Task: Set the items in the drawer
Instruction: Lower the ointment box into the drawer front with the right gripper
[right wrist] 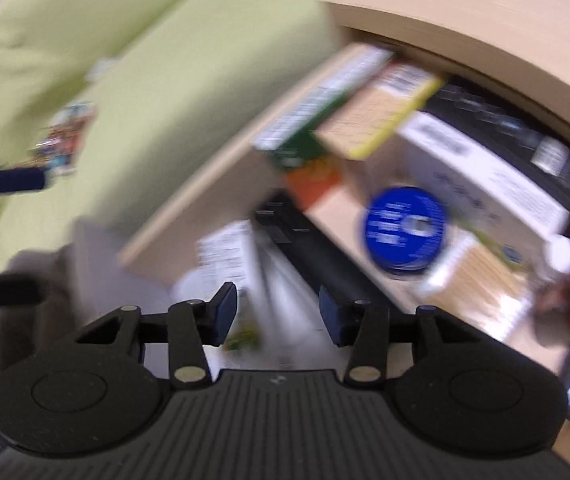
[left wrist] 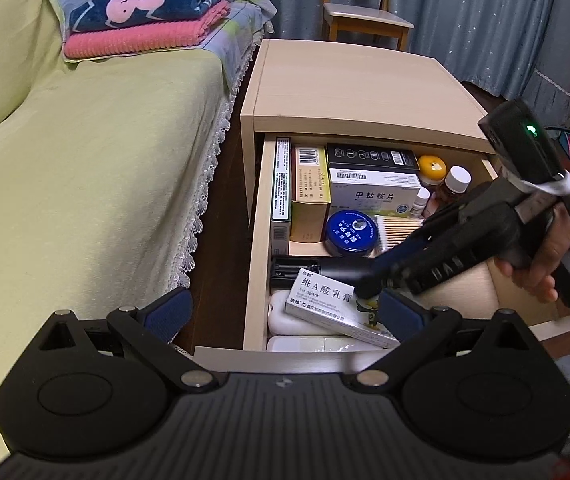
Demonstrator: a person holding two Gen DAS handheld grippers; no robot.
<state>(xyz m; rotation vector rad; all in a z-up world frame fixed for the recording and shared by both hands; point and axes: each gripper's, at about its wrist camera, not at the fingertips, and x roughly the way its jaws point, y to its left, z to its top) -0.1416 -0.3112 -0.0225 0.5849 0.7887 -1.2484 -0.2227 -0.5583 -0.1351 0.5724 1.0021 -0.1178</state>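
A soft yellow-green bed (left wrist: 85,140) lies left of the left tool (left wrist: 285,316), whose blue pads stand wide apart and empty before the pale wooden drawer (left wrist: 257,240). The glossy white ointment box (left wrist: 325,304) rests tilted on other items at the drawer's near end, under the right tool (right wrist: 277,316); its pads are parted just above the box, though motion blur smears that view and the round blue tin (left wrist: 351,232) beyond

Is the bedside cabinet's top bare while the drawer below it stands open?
Yes: the cabinet top holds nothing, and the drawer is pulled out, full of boxes.
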